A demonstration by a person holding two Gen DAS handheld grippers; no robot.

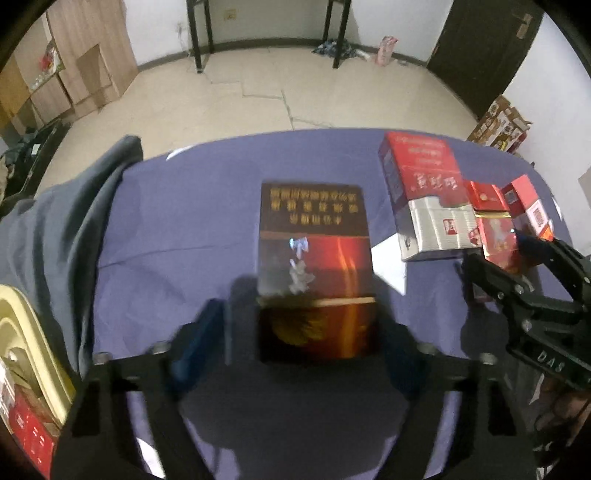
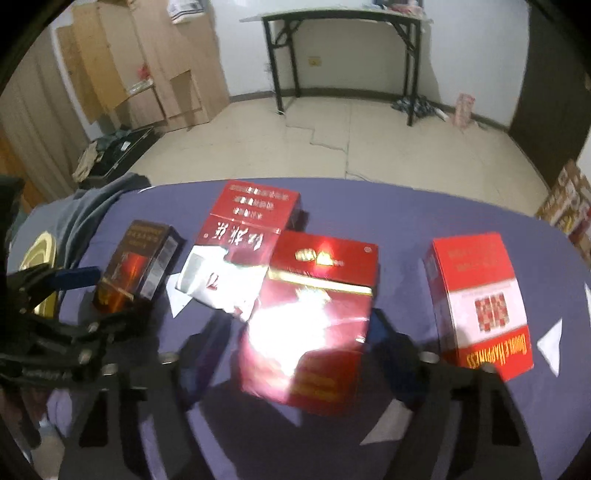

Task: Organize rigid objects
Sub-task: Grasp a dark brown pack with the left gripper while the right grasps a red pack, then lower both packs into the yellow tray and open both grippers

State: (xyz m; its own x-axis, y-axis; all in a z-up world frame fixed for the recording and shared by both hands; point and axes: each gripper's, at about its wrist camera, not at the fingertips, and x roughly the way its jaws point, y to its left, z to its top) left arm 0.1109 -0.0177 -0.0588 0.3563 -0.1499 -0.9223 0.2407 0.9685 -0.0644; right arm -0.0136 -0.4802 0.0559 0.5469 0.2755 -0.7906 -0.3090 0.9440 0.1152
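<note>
The left tongs [image 1: 299, 325] point steeply down over a dark box [image 1: 314, 258] that lies flat on the purple cloth [image 1: 184, 221], its near end between the blue pads [image 1: 207, 332]. The right-hand pad sits just at the box's edge. The other stands a little apart, so the jaws are open around the box and not yet gripping it.

The right tongs [image 2: 299, 328] straddle a red box [image 2: 314, 314] the same way. One pad is against its right side, a strip of cloth shows at the other, and these jaws are open too.

Both boxes look like small card packs, probably light, stiff along the narrow sides, and easy to dent on the broad faces. The glossy wrap throws back glare, so it may be slippery. The best hold is likely across the two long narrow sides, near the middle, squeezed only gently.

Just left of the left tongs is a yellow tray [image 1: 22, 332] with a red pack in it, perhaps where the boxes go.

Beyond the right tongs, the red box's far left corner overlaps a red-and-white box [image 2: 229, 258]. To their right a third red box [image 2: 480, 306] lies apart.

A grey garment [image 1: 74, 221] is draped over the cloth's far left edge. Farther off are bare floor and a black-legged table [image 2: 343, 14] by the wall.
</note>
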